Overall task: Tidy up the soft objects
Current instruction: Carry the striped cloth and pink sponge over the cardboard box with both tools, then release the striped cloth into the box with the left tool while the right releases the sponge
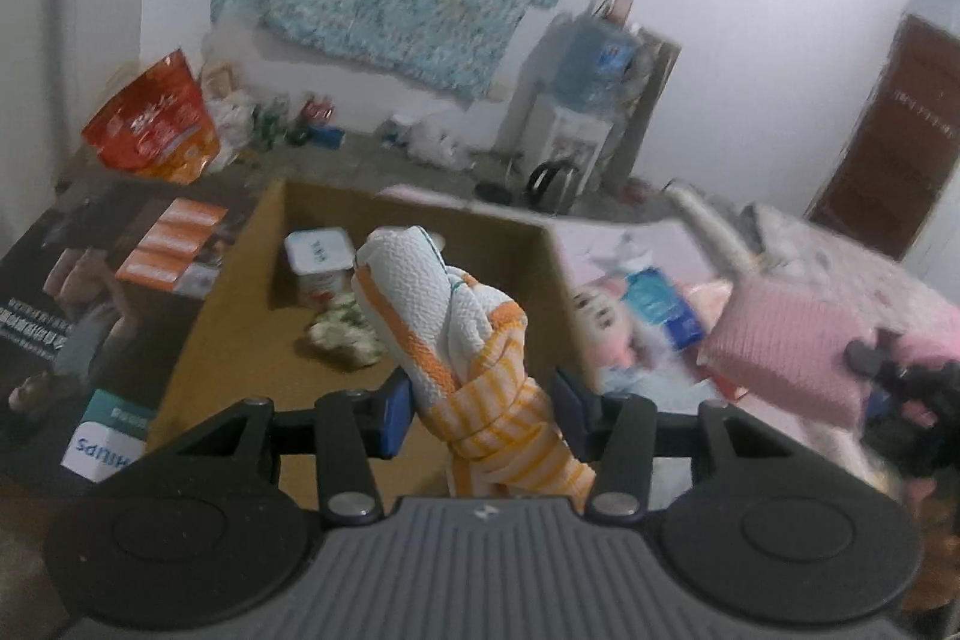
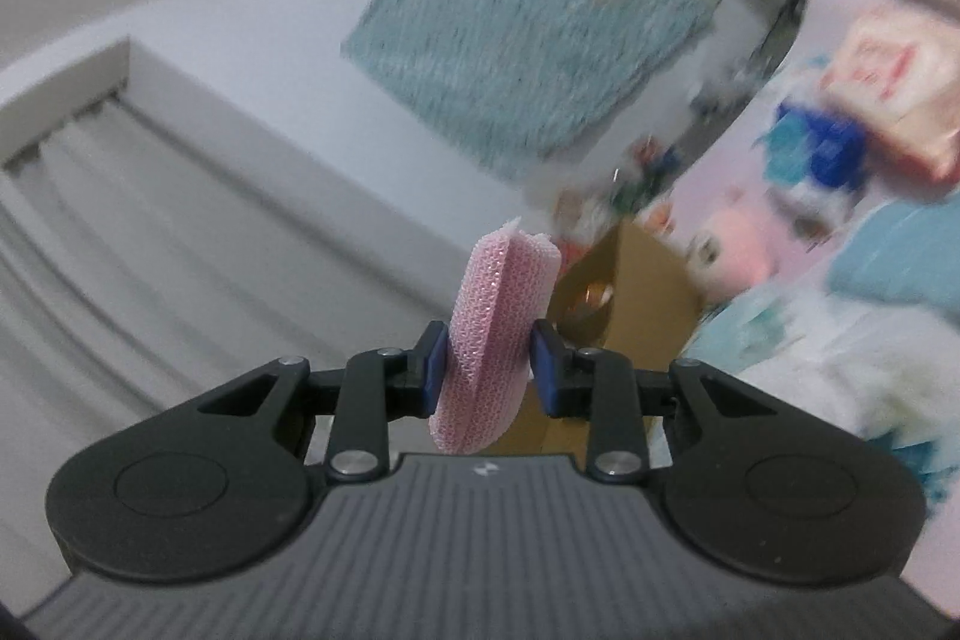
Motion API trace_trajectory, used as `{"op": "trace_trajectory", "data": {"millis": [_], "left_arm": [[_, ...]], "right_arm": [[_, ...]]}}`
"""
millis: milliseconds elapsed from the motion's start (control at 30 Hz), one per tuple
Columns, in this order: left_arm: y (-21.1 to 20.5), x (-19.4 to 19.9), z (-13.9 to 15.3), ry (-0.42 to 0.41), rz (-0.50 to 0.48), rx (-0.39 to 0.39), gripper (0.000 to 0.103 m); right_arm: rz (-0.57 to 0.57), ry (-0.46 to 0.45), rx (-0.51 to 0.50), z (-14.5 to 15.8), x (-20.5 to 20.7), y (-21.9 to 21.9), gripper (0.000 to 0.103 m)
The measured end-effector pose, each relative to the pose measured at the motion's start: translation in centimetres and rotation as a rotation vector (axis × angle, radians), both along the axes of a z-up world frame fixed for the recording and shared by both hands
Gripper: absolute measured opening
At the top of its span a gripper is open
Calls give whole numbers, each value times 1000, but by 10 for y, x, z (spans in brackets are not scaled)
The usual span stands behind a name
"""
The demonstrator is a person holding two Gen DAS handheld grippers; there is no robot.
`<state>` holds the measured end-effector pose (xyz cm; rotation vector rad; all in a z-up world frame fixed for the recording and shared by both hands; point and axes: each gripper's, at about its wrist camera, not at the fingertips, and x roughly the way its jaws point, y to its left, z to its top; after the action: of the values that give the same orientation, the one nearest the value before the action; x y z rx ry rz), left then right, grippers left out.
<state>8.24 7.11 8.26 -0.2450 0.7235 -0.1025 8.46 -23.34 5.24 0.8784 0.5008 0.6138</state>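
Right now I am holding two soft things, one in each hand. My left hand-held gripper [image 1: 480,415] has a knotted towel [image 1: 456,340] between its two blue pads. The towel is white and orange. It stands up tall and points away from me, and its top leans a little to the left. The left pad touches it. The right pad looks just beside it, so I cannot be sure how hard I am squeezing, but the towel is up off the bottom, so I think I have it.

The cardboard box [image 1: 240,280] is right under and in front of the towel. The box is open at the top. A small white tub [image 1: 318,265] and a crumpled cloth [image 1: 345,337] already lie inside.

My right hand-held gripper [image 2: 487,367] is closed on a pink knit cloth [image 2: 489,334], folded thick and standing on its edge. In the left view that cloth hangs off to the right of the box, over a bed with a pink plush toy [image 1: 606,322] and a blue packet [image 1: 660,310].

So the left hand is the nearer one. I judge that the towel only needs to go down a bit and be let go. The pink cloth must first come left, over the box wall. The right view is blurry and tilted, so I cannot tell how far off it is.
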Motion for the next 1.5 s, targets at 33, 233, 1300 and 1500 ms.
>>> {"op": "trace_trajectory", "data": {"millis": [33,233,1300,1500], "left_arm": [[5,6,-6,20,4,5,50],[27,57,-45,139,-39,58,50],[55,111,-74,183,-56,462,69],[66,87,-54,129,-9,392,72]], "right_arm": [[24,8,-20,3,5,12,28],[116,49,-117,16,35,70,28],[292,166,-402,1,109,172,29],[401,237,-548,-16,146,221,29]]}}
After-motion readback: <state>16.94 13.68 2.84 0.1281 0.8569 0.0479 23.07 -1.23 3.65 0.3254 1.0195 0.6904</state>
